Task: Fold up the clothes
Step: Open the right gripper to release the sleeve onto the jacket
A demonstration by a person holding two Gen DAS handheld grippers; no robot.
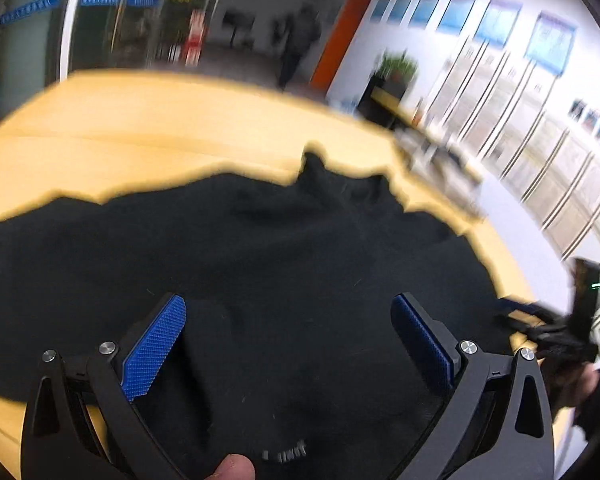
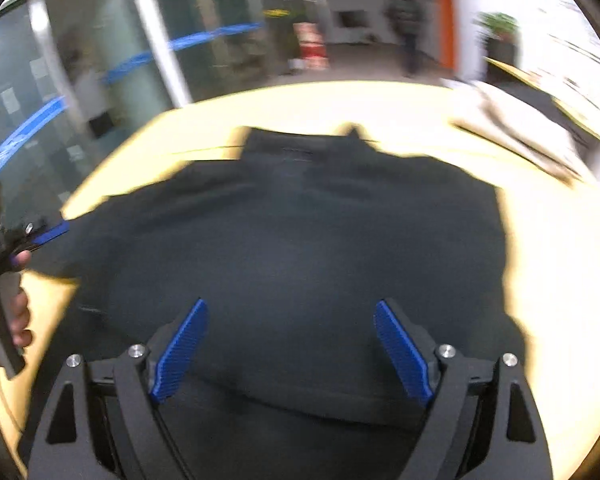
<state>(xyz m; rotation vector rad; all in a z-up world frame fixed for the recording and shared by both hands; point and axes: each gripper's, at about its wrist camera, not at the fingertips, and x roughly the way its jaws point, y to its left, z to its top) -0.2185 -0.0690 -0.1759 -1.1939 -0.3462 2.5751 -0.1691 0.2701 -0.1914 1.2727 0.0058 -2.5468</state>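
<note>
A black garment (image 1: 260, 256) lies spread and rumpled on a light wooden table (image 1: 140, 128). It also shows in the right wrist view (image 2: 300, 232), with its collar end toward the far edge. My left gripper (image 1: 288, 304) hovers over the garment's near part, jaws wide open, blue pads (image 1: 156, 352) empty. My right gripper (image 2: 292, 312) hovers over the near hem, also wide open and empty. The left gripper appears at the left edge of the right wrist view (image 2: 48, 232), beside the garment's sleeve. The right gripper appears at the right edge of the left wrist view (image 1: 556, 328).
The table (image 2: 560, 280) has bare wood around the garment on the far side and to the right. A glass wall (image 2: 100, 72) stands behind. A person (image 1: 300, 40) walks in the hallway. A potted plant (image 1: 396, 68) and display boards line the right wall.
</note>
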